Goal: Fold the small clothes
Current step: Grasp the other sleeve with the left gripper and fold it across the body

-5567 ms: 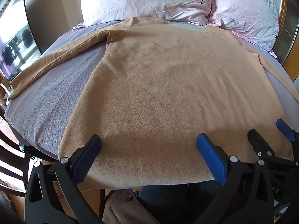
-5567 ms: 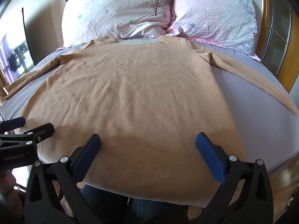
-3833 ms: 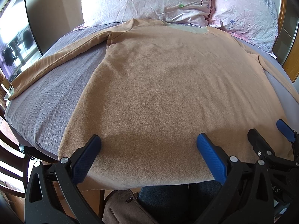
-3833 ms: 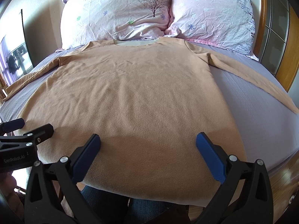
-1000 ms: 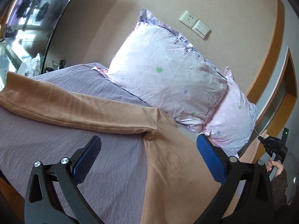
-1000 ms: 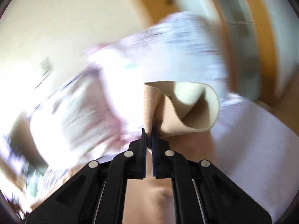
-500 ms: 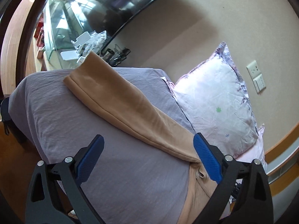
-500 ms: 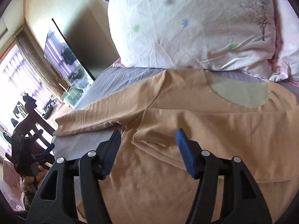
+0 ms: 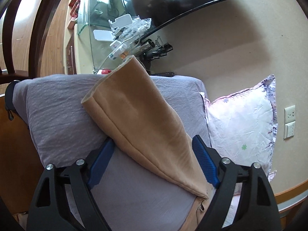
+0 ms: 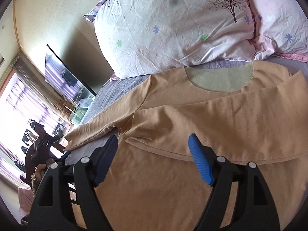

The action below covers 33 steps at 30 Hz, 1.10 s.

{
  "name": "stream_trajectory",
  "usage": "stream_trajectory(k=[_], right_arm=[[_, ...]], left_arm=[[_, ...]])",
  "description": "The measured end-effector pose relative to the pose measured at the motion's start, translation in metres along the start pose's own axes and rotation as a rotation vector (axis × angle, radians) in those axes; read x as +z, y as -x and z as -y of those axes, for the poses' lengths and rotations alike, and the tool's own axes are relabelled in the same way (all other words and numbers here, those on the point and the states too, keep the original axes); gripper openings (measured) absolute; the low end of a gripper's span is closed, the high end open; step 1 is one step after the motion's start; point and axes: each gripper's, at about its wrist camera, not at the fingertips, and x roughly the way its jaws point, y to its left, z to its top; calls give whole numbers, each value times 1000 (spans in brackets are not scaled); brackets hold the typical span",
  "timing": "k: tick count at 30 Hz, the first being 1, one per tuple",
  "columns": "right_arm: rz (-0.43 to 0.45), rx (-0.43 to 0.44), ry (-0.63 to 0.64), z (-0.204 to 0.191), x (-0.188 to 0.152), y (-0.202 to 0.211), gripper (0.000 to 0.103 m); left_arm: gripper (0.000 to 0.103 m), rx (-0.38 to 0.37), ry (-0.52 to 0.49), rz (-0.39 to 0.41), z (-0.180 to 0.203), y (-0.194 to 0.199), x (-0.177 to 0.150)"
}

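A tan long-sleeved top point(image 10: 173, 182) lies flat on the grey bed sheet point(image 9: 57, 111). Its right sleeve point(image 10: 221, 115) is folded across the chest, below the neckline. My right gripper point(image 10: 154, 154) is open and empty, hovering over that sleeve's cuff end. The left sleeve point(image 9: 138, 119) stretches out to the bed's corner. My left gripper point(image 9: 152, 157) is open with its jaws on either side of this sleeve, partway along it, without closing on it. The left gripper also shows far off in the right wrist view point(image 10: 46, 150).
Two floral pillows point(image 10: 182, 25) lie at the head of the bed. A glass stand point(image 9: 96, 19) with small items and a dark TV stands beyond the bed's corner. A dark wooden chair point(image 9: 38, 28) is at the left, a wall switch point(image 9: 289, 121) at the right.
My left gripper has moved in along the left sleeve and now straddles it. My right gripper, which had let go of the folded right sleeve, has shifted slightly closer over it.
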Motion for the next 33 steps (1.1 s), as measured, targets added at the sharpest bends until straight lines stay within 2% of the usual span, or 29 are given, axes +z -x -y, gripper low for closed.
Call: stream_trajectory(k=[2,3,4,5,7,10,13,16,19,21,24,25,26,28,29,30,32,33], right_arm=[[2,14,1,0,-3,4,77],[5,21,1,1,-4,6,77],[11,28,-3,2,-5,10,78],[16,36,-7,4,-6,13,78],[31,45,-11,8,-6,23,78],[75,35,-4,15,-5,42,80],[138,0,-12,28,-4,62,81],[199,-34,-85,52,-10,79,81],[248,-87,-179,82,-19,92,81],[271,-129,-235,103,-26,99,81],[281,-176,-320,134,-34,108,81],[281,-189,-343,143,-35,112,81],[278,-197,-364,152,-36,117,81],[273,-199,-380,162,-35,122,80],[269,-199,-378,165,-33,123,78],[260,-198,-371,167,-30,122,72],[227,-184,-343,162,-23,114,61],[201,-181,-324,160,-18,106,55]], left_arm=[[53,34,9,-2,-2,-7,7],[28,42,24,-17,-6,-12,10],[8,48,40,-34,-11,-17,12],[7,51,47,-37,-13,-18,14],[6,43,-3,-13,1,-14,12],[6,-39,-155,24,57,-2,0],[5,-185,-367,-11,144,-2,-42],[5,-340,-589,-120,228,-18,-120],[5,-460,-791,-310,291,-55,-233],[6,-455,-928,-459,314,-87,-315],[6,-300,-1211,-646,312,-130,-433],[6,-245,-1283,-681,305,-136,-460],[6,-207,-1347,-681,298,-134,-478],[6,-219,-1463,-621,289,-113,-493],[7,-258,-1488,-597,287,-99,-491],[14,-304,-1487,-583,286,-85,-483],[37,-371,-1450,-544,288,-65,-453],[57,-384,-1412,-505,293,-62,-428]])
